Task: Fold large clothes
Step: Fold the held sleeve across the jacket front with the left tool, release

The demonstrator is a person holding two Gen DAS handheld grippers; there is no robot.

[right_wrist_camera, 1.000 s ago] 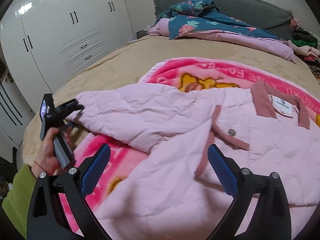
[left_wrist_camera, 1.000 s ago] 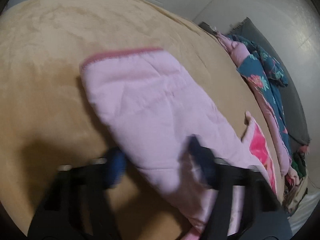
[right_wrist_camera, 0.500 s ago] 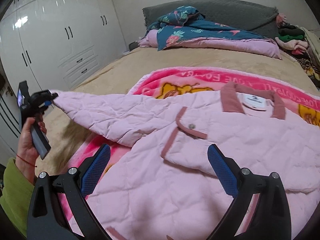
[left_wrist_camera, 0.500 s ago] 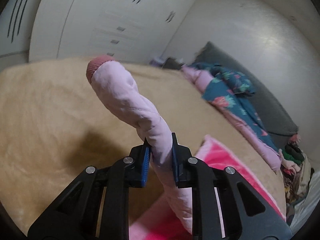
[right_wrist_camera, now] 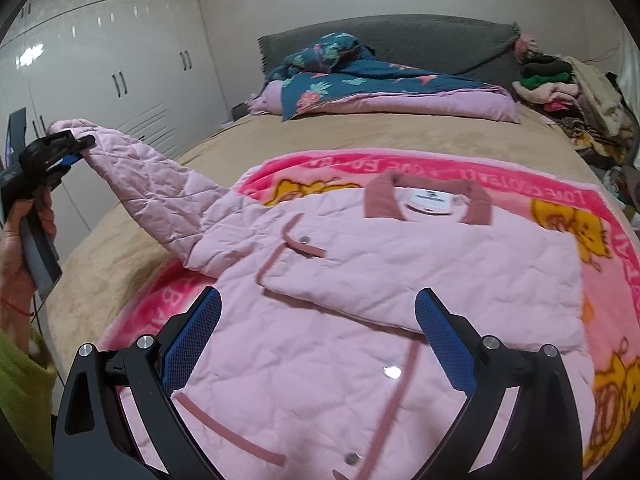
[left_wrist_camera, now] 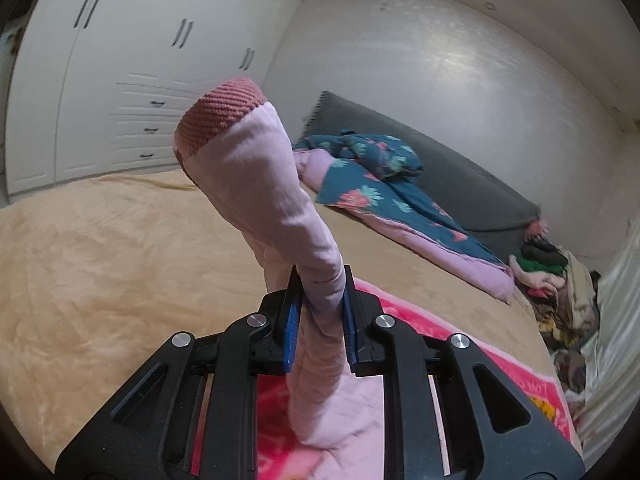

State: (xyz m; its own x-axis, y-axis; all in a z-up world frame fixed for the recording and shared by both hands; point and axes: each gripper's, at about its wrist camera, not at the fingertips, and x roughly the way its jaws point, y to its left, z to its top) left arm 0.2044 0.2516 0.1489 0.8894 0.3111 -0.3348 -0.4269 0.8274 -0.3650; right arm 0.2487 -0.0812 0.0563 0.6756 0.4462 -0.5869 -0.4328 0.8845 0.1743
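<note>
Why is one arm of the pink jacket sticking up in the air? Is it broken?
Nothing is broken. The left gripper is shut on the sleeve and holds it up off the bed, while the pink jacket itself lies flat on the pink blanket.

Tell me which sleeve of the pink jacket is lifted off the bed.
The sleeve held up by the left gripper, stretched out to the side. The other sleeve lies folded flat across the jacket's chest.
</note>
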